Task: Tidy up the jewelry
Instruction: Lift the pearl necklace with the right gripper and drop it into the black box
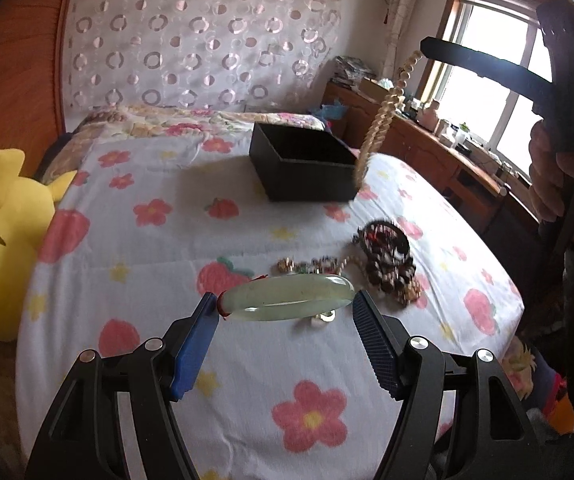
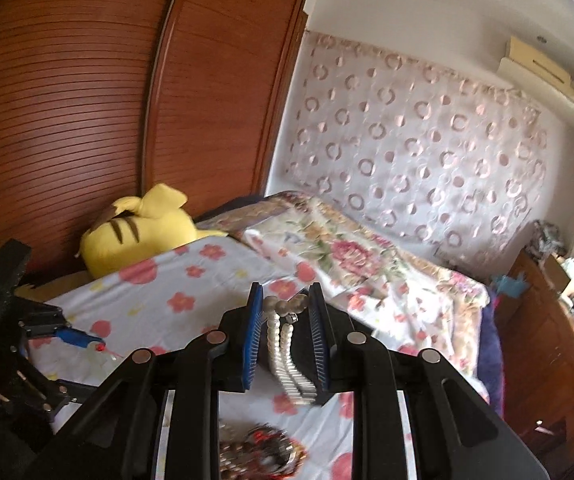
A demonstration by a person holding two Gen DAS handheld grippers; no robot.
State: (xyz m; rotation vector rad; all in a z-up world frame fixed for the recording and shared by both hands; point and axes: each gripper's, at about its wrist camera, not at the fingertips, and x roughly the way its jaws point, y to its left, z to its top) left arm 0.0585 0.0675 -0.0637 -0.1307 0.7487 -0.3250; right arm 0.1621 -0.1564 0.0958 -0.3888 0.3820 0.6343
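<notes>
Blue pads of the left gripper [image 1: 287, 308] sit wide apart with the green bangle [image 1: 289, 297] between them, lifted just above the flowery bed sheet [image 1: 159, 264]. It looks hard, smooth and slippery, and could crack if dropped, so squeeze its two outer sides. The right gripper [image 2: 286, 308] is held up high, pinching the pearl necklace [image 2: 283, 344]. Its floppy beads dangle by the black box [image 1: 303, 168].

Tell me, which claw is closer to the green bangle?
Left. The left claw has its fingers on either side of the green bangle; the right claw is up high, holding pearls.
</notes>
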